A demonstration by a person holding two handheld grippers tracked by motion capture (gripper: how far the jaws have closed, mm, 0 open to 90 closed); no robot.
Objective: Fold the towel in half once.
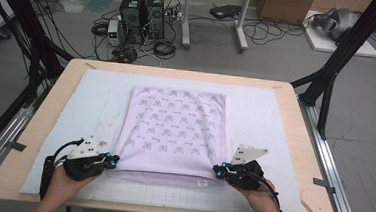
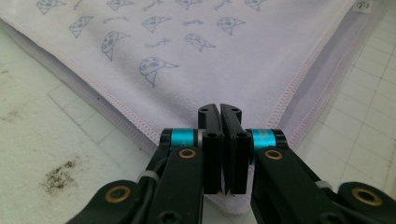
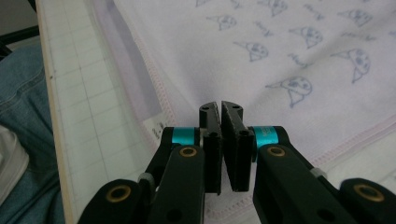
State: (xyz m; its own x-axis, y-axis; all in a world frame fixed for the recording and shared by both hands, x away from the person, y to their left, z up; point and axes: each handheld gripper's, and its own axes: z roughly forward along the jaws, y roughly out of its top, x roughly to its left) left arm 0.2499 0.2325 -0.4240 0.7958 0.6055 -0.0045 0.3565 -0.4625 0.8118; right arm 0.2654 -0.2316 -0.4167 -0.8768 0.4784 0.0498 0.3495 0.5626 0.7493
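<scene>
Left gripper [image 1: 113, 162] and right gripper [image 1: 216, 171] clamped on towel [image 1: 174, 130] corners

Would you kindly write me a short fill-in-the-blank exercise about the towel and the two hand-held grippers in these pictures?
1. The left hand-held gripper is shut on the near left ____ of the folded towel.
2. The right hand-held gripper is ____ on the towel's near right corner.
3. The towel is pale lilac and printed with small ____ figures.
4. The towel lies on a white gridded ____ that covers the wooden table.

Missing words: corner; shut; blue-grey; mat
</scene>
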